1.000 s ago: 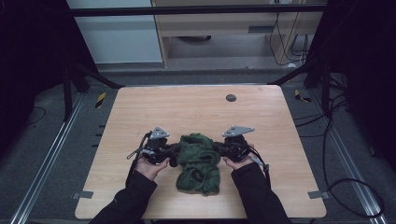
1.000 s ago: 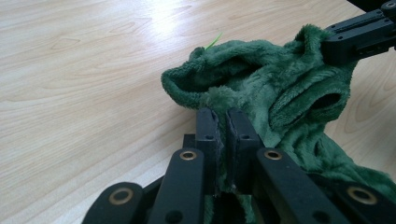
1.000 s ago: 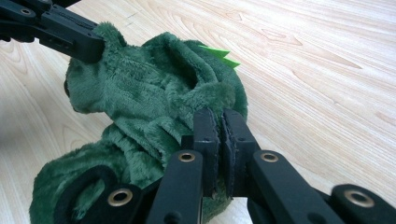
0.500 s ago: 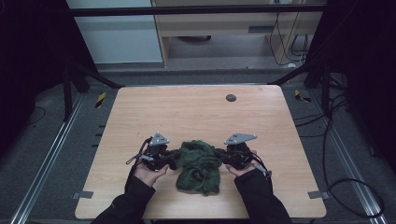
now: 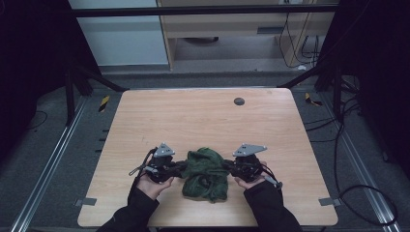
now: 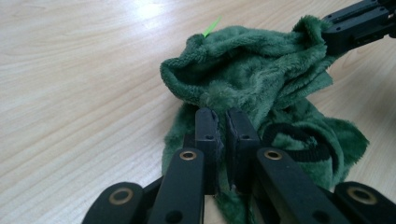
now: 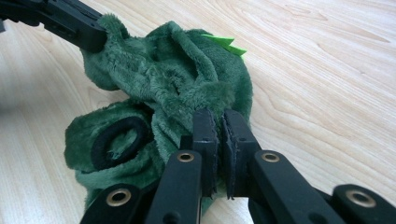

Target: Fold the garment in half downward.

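Observation:
A crumpled dark green plush garment [image 5: 207, 173] lies near the front edge of the wooden table [image 5: 193, 116]. It has a black ring patch [image 7: 116, 140] and bright green spikes [image 7: 224, 43]. My left gripper [image 5: 180, 168] is shut on the garment's left edge [image 6: 219, 100]. My right gripper [image 5: 227, 168] is shut on its right edge [image 7: 212, 100]. In the left gripper view the other gripper's black jaws [image 6: 359, 25] bite the far side of the cloth; in the right gripper view the opposite jaws [image 7: 74, 23] do likewise.
A small dark round hole [image 5: 239, 101] sits near the table's far edge. A dark frame post [image 5: 72, 92] stands at the left, and cables [image 5: 348, 125] run along the floor at the right.
Both grippers have drawn slightly toward the table's front edge with the garment held between them. The cloth stays bunched.

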Available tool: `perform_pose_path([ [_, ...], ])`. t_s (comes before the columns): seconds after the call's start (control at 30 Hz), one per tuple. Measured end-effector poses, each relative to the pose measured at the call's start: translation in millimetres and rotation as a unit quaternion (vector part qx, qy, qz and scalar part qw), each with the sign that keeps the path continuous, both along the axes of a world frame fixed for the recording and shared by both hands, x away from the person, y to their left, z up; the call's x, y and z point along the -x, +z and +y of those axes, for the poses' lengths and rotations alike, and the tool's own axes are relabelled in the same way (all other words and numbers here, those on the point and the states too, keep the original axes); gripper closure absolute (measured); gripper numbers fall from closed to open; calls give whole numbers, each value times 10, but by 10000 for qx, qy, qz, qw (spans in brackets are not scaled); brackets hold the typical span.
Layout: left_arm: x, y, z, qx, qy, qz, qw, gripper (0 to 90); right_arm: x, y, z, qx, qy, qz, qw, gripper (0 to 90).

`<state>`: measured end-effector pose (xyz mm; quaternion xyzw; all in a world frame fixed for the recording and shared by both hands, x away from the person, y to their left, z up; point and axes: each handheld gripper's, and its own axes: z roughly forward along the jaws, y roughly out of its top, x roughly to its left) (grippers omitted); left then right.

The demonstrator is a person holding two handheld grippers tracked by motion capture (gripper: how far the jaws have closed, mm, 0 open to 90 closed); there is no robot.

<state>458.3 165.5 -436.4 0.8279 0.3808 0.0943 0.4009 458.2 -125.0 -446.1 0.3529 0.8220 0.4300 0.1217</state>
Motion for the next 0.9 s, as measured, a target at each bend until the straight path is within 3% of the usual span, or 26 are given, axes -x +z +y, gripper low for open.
perform_pose_path([
  [0.6,176,-45,44,11,-148,130,9998,847,193,-50,-20,-83,188,73,9998,842],
  [0.9,245,-131,52,-91,-253,251,9993,848,249,-104,-44,-58,258,145,9995,826],
])
